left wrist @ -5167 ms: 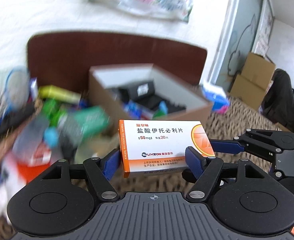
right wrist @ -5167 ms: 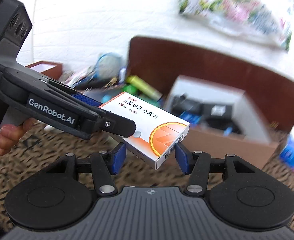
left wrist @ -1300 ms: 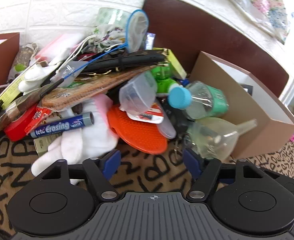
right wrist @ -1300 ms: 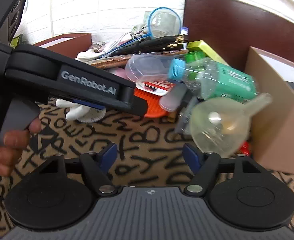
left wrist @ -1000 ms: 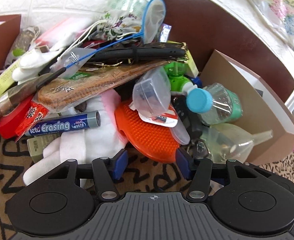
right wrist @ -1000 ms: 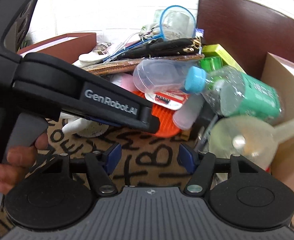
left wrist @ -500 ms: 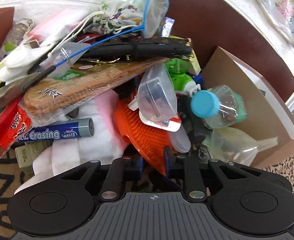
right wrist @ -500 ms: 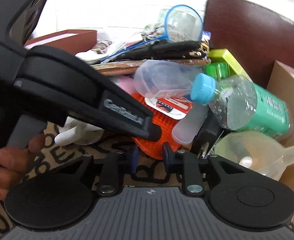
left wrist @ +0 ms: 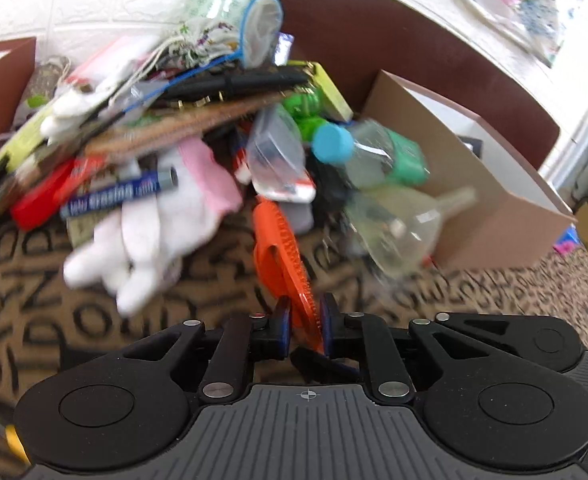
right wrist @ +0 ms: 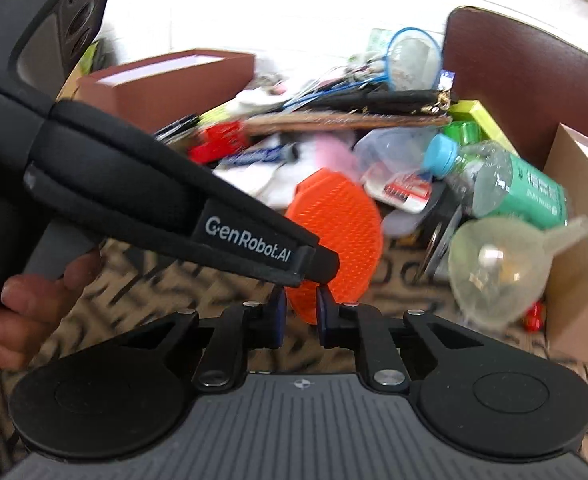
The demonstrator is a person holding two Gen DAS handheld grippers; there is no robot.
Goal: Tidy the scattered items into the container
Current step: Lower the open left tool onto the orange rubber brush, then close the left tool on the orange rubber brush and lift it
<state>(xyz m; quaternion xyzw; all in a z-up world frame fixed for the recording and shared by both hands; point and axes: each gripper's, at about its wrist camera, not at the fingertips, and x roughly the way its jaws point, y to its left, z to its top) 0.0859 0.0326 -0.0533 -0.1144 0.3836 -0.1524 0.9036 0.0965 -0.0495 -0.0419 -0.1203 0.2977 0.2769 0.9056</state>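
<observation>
My left gripper is shut on the near edge of an orange bristled pad, which stands on edge, lifted off the patterned mat. In the right wrist view the same orange pad shows flat-on, held by the left gripper's fingers. My right gripper is nearly closed just below the pad's lower edge; contact with it cannot be told. The cardboard box stands open at the right. A heap of scattered items lies behind the pad.
A clear funnel and a green-labelled bottle with blue cap lean against the box. A white and pink plush and a blue marker lie left. A brown box stands at the far left.
The left gripper closed on the orange pad and pulled it out of the heap, turning it on edge. The right gripper closed to a narrow gap and moved up beneath the pad.
</observation>
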